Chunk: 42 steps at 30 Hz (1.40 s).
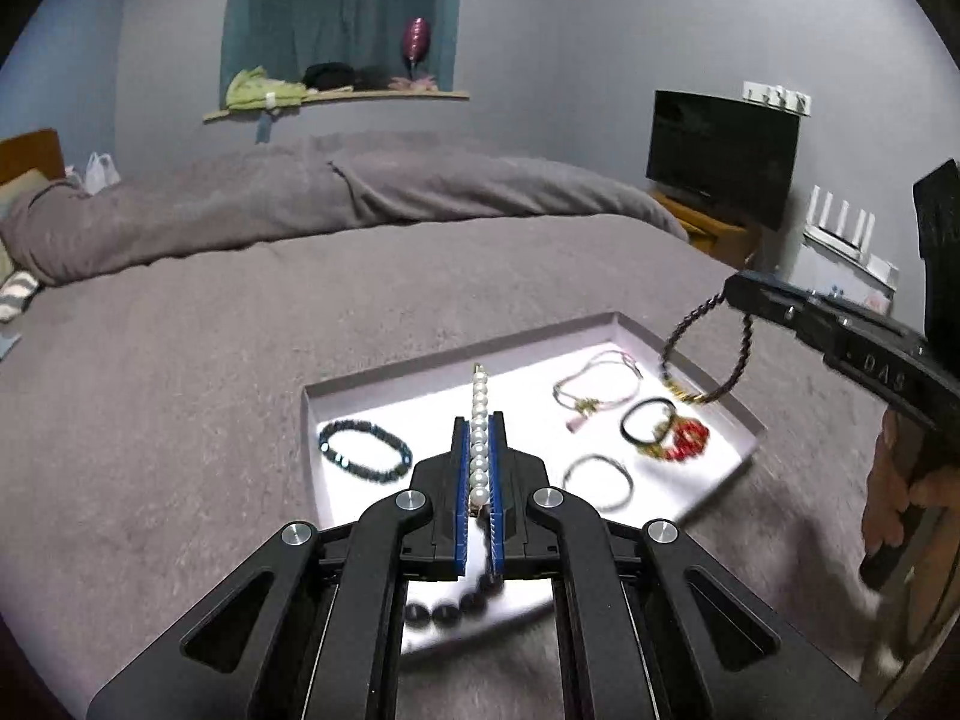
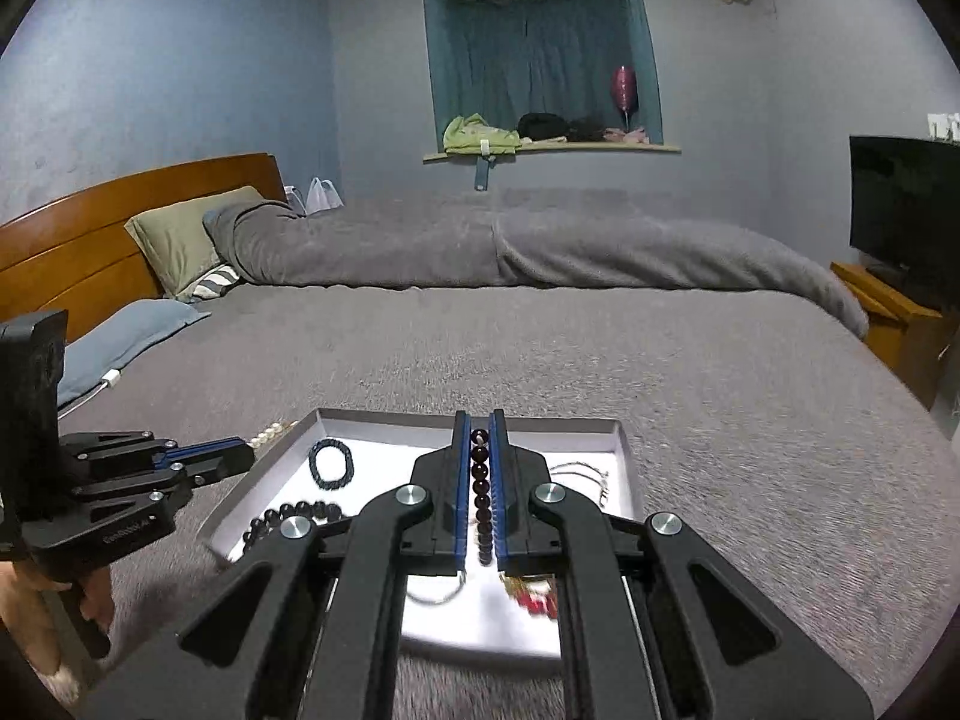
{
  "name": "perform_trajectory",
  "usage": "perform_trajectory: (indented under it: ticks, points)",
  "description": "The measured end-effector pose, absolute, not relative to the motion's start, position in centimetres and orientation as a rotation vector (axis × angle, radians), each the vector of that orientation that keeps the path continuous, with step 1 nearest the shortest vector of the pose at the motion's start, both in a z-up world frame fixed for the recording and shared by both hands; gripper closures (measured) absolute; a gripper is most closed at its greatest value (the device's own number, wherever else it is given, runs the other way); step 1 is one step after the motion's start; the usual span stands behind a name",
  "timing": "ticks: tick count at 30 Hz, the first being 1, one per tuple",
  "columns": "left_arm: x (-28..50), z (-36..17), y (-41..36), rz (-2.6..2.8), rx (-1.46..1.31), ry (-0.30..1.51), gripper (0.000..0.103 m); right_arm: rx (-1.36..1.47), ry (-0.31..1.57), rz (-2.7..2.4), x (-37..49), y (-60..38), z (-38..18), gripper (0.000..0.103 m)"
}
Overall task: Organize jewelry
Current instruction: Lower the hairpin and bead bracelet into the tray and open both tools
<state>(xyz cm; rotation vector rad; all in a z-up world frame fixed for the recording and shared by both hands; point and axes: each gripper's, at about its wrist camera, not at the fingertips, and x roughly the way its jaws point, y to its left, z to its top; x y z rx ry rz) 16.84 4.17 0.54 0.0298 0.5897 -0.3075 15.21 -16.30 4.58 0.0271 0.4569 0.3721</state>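
A shallow white tray (image 1: 612,324) lies on the grey bed. My left gripper (image 1: 479,420) is shut on a white pearl bracelet (image 1: 479,414), held above the tray's near side. My right gripper (image 2: 480,420) is shut on a dark red bead bracelet (image 2: 480,480); in the left wrist view it (image 1: 735,288) hangs that dark bracelet (image 1: 708,360) over the tray's right edge. In the tray lie a dark blue bead bracelet (image 1: 366,451), a pink cord bracelet (image 1: 597,384), a black band with red charms (image 1: 666,429), a thin ring bracelet (image 1: 600,480) and black beads (image 1: 450,609).
The tray (image 2: 618,438) sits near the bed's front edge on a grey blanket (image 1: 240,360). A rolled grey duvet (image 2: 540,246), pillows (image 2: 174,234) and a wooden headboard (image 2: 72,228) are behind. A TV (image 1: 720,156) on a wooden stand is at the right.
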Motion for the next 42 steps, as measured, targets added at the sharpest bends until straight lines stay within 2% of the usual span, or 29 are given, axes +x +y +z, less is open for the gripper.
perform_trajectory:
  ticks: [13, 23, 31, 33, 34, 37, 40, 42]
  points:
    - [25.3, -2.8, 3.8, -0.278, -0.018, 0.731, 0.096, 0.081, 0.582, 0.434, 22.0, -13.5, 0.2, 0.097]
    - [26.6, -5.0, 2.5, -0.245, 0.079, 0.829, 0.096, 0.091, 0.722, 0.4, 23.4, -13.3, -2.9, 0.097]
    - [26.7, -5.5, 2.0, -0.229, 0.112, 0.841, 0.096, 0.061, 0.759, 0.402, 23.7, -12.4, -3.7, 0.097]
    - [26.7, -5.4, 2.0, -0.229, 0.109, 0.84, 0.092, 0.051, 0.762, 0.404, 23.6, -12.3, -3.9, 0.097]
    - [26.7, -5.4, 2.1, -0.224, 0.107, 0.836, 0.084, 0.046, 0.762, 0.405, 23.6, -12.2, -3.9, 0.097]
    - [26.5, -5.0, 2.2, -0.217, 0.103, 0.816, 0.076, 0.046, 0.761, 0.407, 23.6, -12.1, -4.0, 0.093]
    - [26.4, -4.8, 2.4, -0.215, 0.09, 0.81, 0.075, 0.043, 0.74, 0.394, 23.4, -12.3, -3.7, 0.068]
    - [26.3, -4.7, 2.5, -0.213, 0.082, 0.804, 0.075, 0.03, 0.72, 0.377, 23.2, -12.6, -3.4, 0.067]
